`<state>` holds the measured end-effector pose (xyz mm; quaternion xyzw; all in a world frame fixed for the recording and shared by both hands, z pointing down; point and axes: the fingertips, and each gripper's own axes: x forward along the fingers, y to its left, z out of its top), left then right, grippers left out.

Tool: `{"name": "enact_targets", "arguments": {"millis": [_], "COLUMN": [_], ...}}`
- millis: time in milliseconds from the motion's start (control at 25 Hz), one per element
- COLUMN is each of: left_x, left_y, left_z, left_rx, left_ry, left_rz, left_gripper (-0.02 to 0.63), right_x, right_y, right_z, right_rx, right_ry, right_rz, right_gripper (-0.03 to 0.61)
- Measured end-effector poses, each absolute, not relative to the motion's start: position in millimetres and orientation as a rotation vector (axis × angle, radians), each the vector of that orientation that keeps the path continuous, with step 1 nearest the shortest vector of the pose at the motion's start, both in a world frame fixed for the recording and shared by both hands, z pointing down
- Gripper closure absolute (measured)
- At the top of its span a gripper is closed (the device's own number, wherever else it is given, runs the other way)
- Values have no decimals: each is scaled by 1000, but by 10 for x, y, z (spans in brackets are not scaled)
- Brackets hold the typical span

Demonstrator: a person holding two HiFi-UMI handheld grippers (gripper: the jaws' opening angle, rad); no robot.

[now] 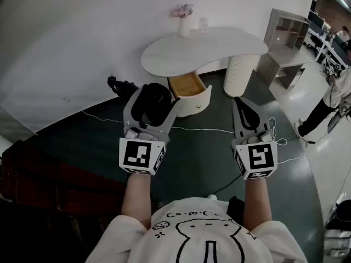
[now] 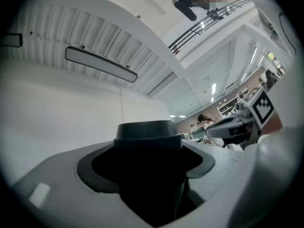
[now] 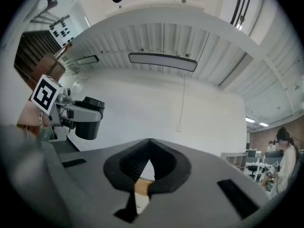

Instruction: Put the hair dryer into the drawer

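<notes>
**Hair dryer held short of the open drawer**

The black hair dryer (image 1: 149, 107) is clamped between the wide-set jaws of the left gripper (image 1: 155, 96), just left of the white table's (image 1: 219, 44) open drawer (image 1: 189, 85). The right gripper (image 1: 239, 99) is held right of the drawer, jaws together, empty.

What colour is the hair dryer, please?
The hair dryer is black, clearest in the head view.

A white short-sleeved T-shirt (image 1: 204, 235) printed with a black line-drawn cartoon is being worn. Grey angular shells with black-lined jaws are being presented by the left gripper (image 1: 153, 100) and the right gripper (image 1: 241, 102). White cubes with black square markers are being carried behind them: left cube (image 1: 141, 155), right cube (image 1: 256, 159).
</notes>
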<state>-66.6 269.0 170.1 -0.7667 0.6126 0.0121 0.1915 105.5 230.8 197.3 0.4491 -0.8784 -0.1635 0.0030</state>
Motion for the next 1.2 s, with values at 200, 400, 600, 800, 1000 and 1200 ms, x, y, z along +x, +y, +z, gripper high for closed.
{"name": "enact_targets", "arguments": {"millis": [200,400,600,800,1000,1200], "left_x": [-985,-1250,-1502,-1641,-1737,-1692], "left_y": [2795,2834,2824,2745,2570,2183], "left_z": [1714,1760,1806,1885,1970,1933], "left_rx": [-2155,-2181,-2196,-2213,-2242,-2232], "left_ry": [1710,1685,1660,1655,1674,1663], "left_rz": [57,74,74,77,94,81], "left_gripper": [259,259,259,259,259,259], "right_x": [706,465,241,140,137,119], "right_y": [2466,2566,2613,2566,2327,1901], "right_z": [1988,1998,2031,2120,2178,2204], "right_rx": [1417,1453,1514,1520,1552,1531], "right_ry": [-2741,-2707,-2697,-2671,-2685,-2711], "right_rz": [-524,-543,-506,-507,-433,-411], "right_gripper": [577,577,577,577,577,577]}}
